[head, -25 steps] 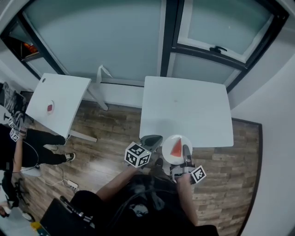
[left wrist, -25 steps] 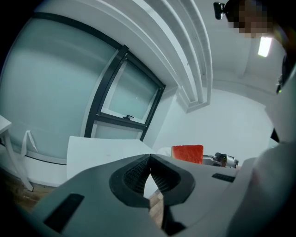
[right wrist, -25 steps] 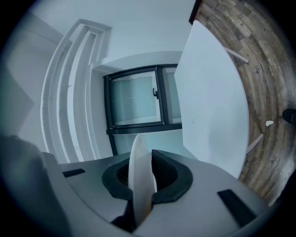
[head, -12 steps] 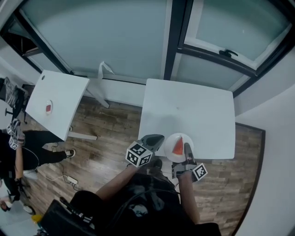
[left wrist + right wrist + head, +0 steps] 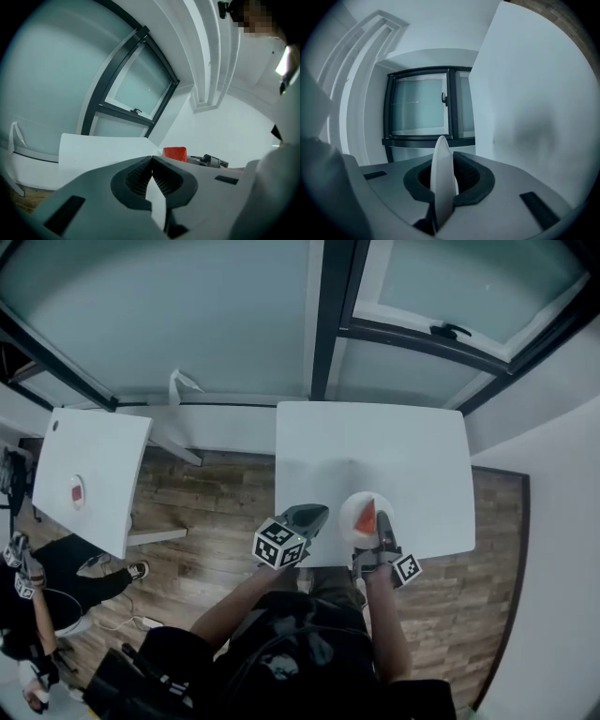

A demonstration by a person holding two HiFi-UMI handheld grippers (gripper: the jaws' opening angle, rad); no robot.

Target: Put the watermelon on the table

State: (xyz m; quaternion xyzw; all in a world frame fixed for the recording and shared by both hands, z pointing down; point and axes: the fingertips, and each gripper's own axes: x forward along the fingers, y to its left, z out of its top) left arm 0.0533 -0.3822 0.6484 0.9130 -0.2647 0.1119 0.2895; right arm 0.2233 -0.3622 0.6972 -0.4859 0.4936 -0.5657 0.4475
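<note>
Gripping a white plate [image 5: 349,522] by its rim, the right tool [image 5: 382,521] is holding a watermelon wedge [image 5: 367,515] at the near edge of the table [image 5: 394,446]; the left tool [image 5: 314,515] is hovering alongside, closed and empty.

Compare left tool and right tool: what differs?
Left tool has its jaws together on nothing; right tool is clamped on the rim of the white plate. Left tool carries no load; right tool carries the plate with the watermelon slice on it. Shared: both are over the near edge of the white table.
</note>
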